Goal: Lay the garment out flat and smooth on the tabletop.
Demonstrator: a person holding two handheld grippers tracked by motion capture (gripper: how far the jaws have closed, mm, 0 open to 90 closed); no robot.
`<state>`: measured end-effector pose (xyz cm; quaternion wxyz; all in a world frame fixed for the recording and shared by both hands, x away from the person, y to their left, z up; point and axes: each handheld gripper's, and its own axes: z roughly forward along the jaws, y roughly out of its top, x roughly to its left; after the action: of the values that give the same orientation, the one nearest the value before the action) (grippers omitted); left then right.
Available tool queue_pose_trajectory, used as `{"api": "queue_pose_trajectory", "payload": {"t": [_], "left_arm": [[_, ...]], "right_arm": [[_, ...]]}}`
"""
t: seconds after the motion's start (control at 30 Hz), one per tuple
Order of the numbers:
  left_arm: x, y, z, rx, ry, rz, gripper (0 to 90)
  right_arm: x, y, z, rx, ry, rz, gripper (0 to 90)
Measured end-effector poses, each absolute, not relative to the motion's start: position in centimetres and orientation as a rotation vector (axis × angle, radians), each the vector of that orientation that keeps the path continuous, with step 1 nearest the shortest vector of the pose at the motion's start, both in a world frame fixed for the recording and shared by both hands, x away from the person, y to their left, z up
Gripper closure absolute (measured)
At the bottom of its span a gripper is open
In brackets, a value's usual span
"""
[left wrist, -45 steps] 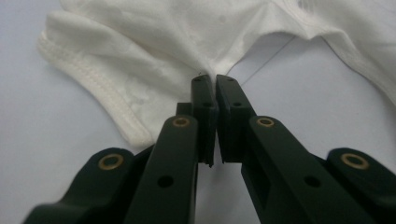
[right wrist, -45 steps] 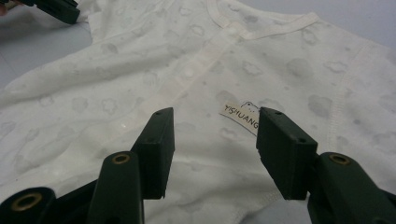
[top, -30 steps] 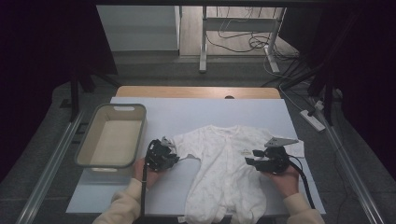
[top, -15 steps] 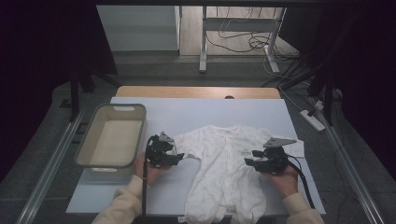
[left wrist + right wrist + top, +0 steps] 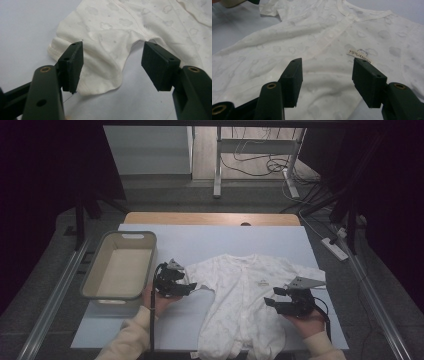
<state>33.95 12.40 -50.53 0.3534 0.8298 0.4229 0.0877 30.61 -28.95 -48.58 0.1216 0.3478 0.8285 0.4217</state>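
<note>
Baby romper flat on worktop, long axis toward us. Our left gripper fingers just opened wide, sleeve between them, unpinched. Right gripper fingers widening over romper's body.

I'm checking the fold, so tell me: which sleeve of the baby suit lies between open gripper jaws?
The sleeve on the bin side, at the left gripper. The other sleeve lies flat toward the mat's far edge, beyond the right gripper.

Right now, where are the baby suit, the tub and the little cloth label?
baby suit (image 5: pixel 240 292): high view, chest panel.
tub (image 5: pixel 93 280): high view, left rim.
cloth label (image 5: pixel 359 55): right gripper view, printed face.
</note>
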Motion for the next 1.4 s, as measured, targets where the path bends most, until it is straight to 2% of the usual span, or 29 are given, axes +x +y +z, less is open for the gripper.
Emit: {"api": "queue_pose_trajectory", "payload": {"t": [0.37,0.6,0.63,0.8,0.83,1.4], "left_arm": [[33.7,12.2,-50.2,2.150,1.068,0.219,33.9],[33.7,12.1,-50.4,2.159,1.066,0.214,33.6],[33.7,12.1,-50.4,2.160,1.066,0.214,33.6],[33.6,12.1,-50.4,2.158,1.066,0.215,33.5],[33.6,12.1,-50.4,2.158,1.068,0.215,33.5],[33.7,12.3,-50.3,2.163,1.065,0.212,33.3]], "right_arm": [[27.7,-32.3,-49.7,1.230,2.363,1.052,40.3],[28.0,-29.8,-51.1,1.186,2.469,0.916,42.9],[28.1,-29.3,-51.3,1.168,2.468,0.881,46.9],[28.2,-28.6,-51.1,1.117,2.493,0.857,82.3],[28.1,-28.7,-51.0,1.112,2.502,0.856,85.7],[26.2,-33.2,-50.4,1.205,2.460,0.815,88.4]]}}
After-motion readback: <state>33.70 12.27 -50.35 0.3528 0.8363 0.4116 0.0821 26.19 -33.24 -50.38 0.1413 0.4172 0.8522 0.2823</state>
